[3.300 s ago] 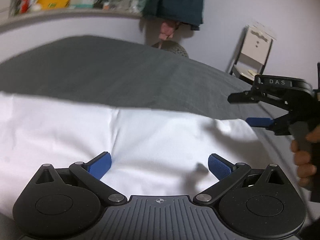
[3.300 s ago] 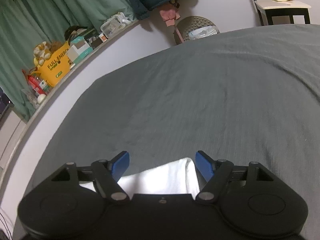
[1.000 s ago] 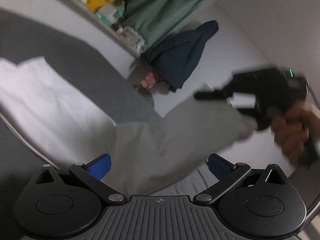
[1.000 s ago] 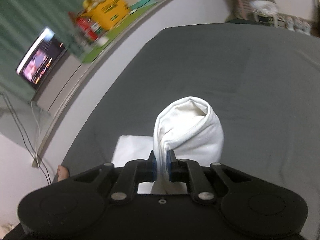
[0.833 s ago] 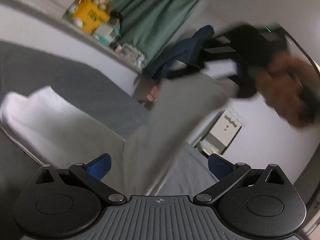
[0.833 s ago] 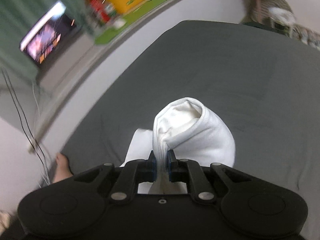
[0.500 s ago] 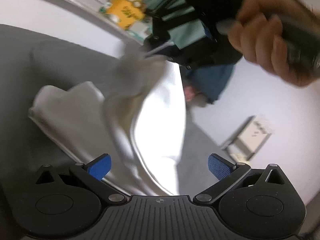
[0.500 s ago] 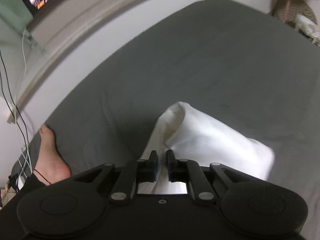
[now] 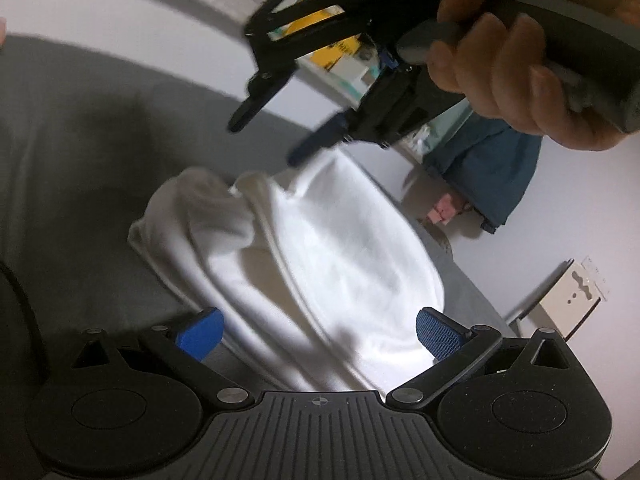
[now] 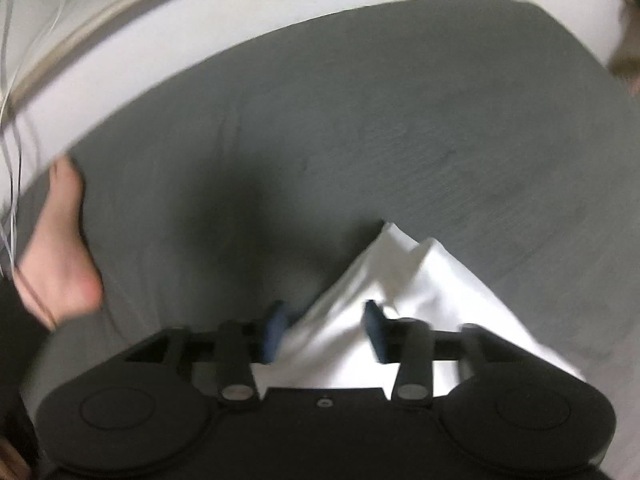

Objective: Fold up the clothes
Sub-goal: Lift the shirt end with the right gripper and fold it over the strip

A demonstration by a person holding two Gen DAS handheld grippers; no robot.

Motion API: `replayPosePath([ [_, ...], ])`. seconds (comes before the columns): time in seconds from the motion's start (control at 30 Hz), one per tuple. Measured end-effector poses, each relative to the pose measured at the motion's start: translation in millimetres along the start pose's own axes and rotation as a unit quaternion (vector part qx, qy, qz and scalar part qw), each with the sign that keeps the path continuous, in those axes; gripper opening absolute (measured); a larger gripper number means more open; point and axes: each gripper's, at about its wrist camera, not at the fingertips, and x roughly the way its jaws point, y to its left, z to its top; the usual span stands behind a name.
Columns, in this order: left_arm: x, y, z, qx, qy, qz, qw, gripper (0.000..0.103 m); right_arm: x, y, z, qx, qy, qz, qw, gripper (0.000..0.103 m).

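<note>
Grey bed cover (image 10: pixel 400 120) carries the white garment (image 9: pixel 340 264), doubled over; right tool (image 10: pixel 324 326), jaws just opened halfway, cloth between them apparently released to drop the fold, while left tool (image 9: pixel 316 332) hovers wide and empty at the near edge.

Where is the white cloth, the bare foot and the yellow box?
white cloth (image 9: pixel 340 240): left wrist view, middle of the folded-over top layer.
bare foot (image 10: pixel 56 248): right wrist view, the sole.
yellow box (image 9: pixel 340 46): left wrist view, its front, behind the gripper.
</note>
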Motion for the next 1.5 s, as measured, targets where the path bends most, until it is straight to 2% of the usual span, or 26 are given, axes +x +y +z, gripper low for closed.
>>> replayPosePath([
  [0.07, 0.0, -6.1, 1.0, 0.020, -0.004, 0.000, 0.9998, 0.103, -7.8, 3.0, -10.8, -0.020, 0.007, -0.004, 1.000, 0.066],
  [0.17, -9.6, -14.4, 0.7, 0.042, -0.005, 0.011, 0.9991, 0.103, -8.6, -1.5, -21.9, -0.004, 0.036, 0.021, 0.999, 0.068],
  [0.23, -9.4, -13.7, 2.3, 0.037, -0.003, 0.013, 0.9992, 0.103, -6.1, -0.7, -26.2, 0.001, 0.038, 0.028, 0.999, 0.066],
  [0.33, -13.2, -14.3, 5.2, 0.029, -0.005, 0.014, 0.9995, 0.103, 6.2, 1.7, -20.5, -0.003, 0.037, 0.009, 0.999, 0.052],
  [0.4, -14.8, -16.5, 7.1, 0.032, -0.008, 0.015, 0.9993, 0.103, 13.3, -1.0, -17.0, 0.002, 0.036, 0.007, 0.999, 0.025],
  [0.43, -16.3, -18.1, 7.3, 0.037, -0.010, 0.017, 0.9991, 0.103, 14.3, -2.7, -18.3, 0.006, 0.034, 0.009, 0.999, 0.021],
  [0.47, -17.8, -19.5, 7.3, 0.040, -0.011, 0.020, 0.9989, 0.103, 15.3, -4.3, -19.7, 0.010, 0.031, 0.012, 0.999, 0.012],
  [0.53, -22.6, -20.9, 5.9, 0.047, -0.017, 0.028, 0.9984, 0.103, 15.1, -6.2, -21.6, 0.013, 0.027, 0.024, 0.999, 0.010],
  [0.57, -32.0, -15.7, -5.5, 0.048, -0.020, 0.032, 0.9981, 0.103, 13.7, -6.0, -21.8, 0.012, 0.027, 0.033, 0.999, 0.010],
  [0.7, -33.9, -16.3, -3.5, 0.046, -0.027, 0.051, 0.9973, 0.103, 8.5, -7.5, -21.4, 0.021, 0.015, 0.082, 0.996, 0.009],
  [0.77, -31.7, -17.3, -2.4, 0.043, -0.028, 0.056, 0.9971, 0.103, 16.4, -11.6, -23.5, 0.031, 0.021, 0.086, 0.996, 0.010],
  [0.83, -32.5, -17.5, -1.6, 0.045, -0.030, 0.061, 0.9967, 0.103, 26.5, -16.3, -25.8, 0.047, 0.021, 0.078, 0.996, 0.016],
  [0.87, -34.0, -17.3, -1.9, 0.048, -0.030, 0.063, 0.9964, 0.103, 26.0, -19.3, -23.6, 0.055, 0.020, 0.089, 0.994, 0.021],
  [0.93, -37.0, -18.4, -1.8, 0.056, -0.033, 0.068, 0.9955, 0.103, 24.2, -25.4, -18.8, 0.070, 0.019, 0.113, 0.991, 0.037],
  [0.97, -39.0, -20.3, -1.2, 0.063, -0.039, 0.069, 0.9949, 0.103, 13.9, -29.4, -15.9, 0.073, 0.001, 0.120, 0.990, 0.052],
  [1.07, -47.2, -26.6, 0.8, 0.083, -0.060, 0.068, 0.9924, 0.103, -18.7, -42.7, -6.2, 0.079, -0.056, 0.131, 0.987, 0.054],
  [1.13, -55.3, -31.2, 2.4, 0.097, -0.077, 0.063, 0.9903, 0.103, -37.0, -55.7, 3.5, 0.087, -0.081, 0.086, 0.989, 0.054],
  [1.23, -68.0, -38.2, 5.0, 0.124, -0.089, 0.045, 0.9873, 0.103, -49.3, -71.9, 18.6, 0.084, -0.089, 0.011, 0.992, 0.055],
  [1.3, -66.3, -47.8, 5.1, 0.137, -0.085, 0.021, 0.9868, 0.103, -47.6, -74.6, 30.2, 0.034, -0.078, -0.012, 0.996, 0.055],
  [1.37, -63.2, -51.4, 4.5, 0.146, -0.070, -0.003, 0.9868, 0.103, -38.5, -70.9, 38.0, -0.034, -0.044, -0.020, 0.998, 0.055],
  [1.43, -53.7, -57.3, 2.6, 0.152, -0.052, -0.024, 0.9867, 0.103, -29.8, -66.5, 43.5, -0.110, -0.008, -0.032, 0.993, 0.055],
  [1.5, -49.6, -62.2, 3.5, 0.150, -0.038, -0.029, 0.9876, 0.103, -23.8, -63.3, 44.6, -0.179, 0.014, -0.036, 0.983, 0.055],
])
